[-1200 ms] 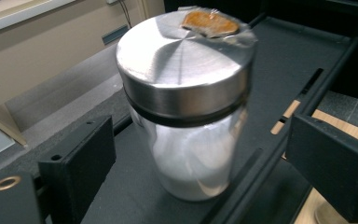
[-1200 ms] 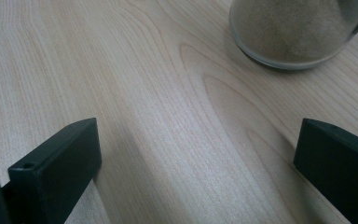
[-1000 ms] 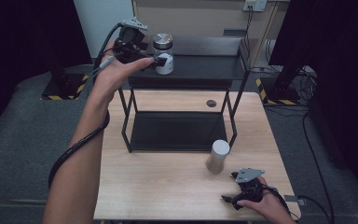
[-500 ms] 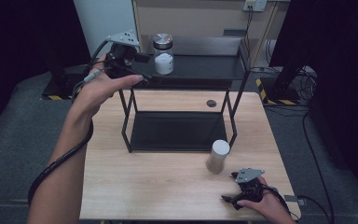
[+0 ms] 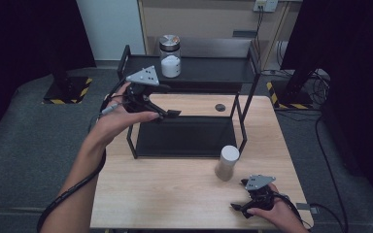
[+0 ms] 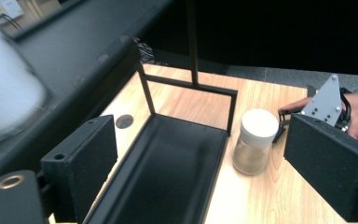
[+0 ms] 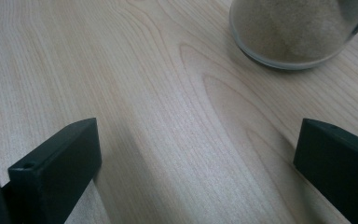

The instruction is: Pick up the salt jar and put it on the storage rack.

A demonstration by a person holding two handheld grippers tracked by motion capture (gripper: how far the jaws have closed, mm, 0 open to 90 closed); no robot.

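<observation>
Left gripper is in the air at the front left corner of the black two-tier rack, jaws wide apart with nothing between them, and they have just been opening a touch wider. Looking along those jaws, there's the rack's dark lower tray straight below and the white-lidded jar of tan powder on the wood beyond it. Down at the near right edge, the right gripper rests low on the wooden table, jaws spread, bare wood grain between them, the tan jar just ahead. Up on the rack's top shelf stands the metal-lidded glass jar of white powder, well clear of both grippers. A small dark round spot shows on the table behind the rack.
</observation>
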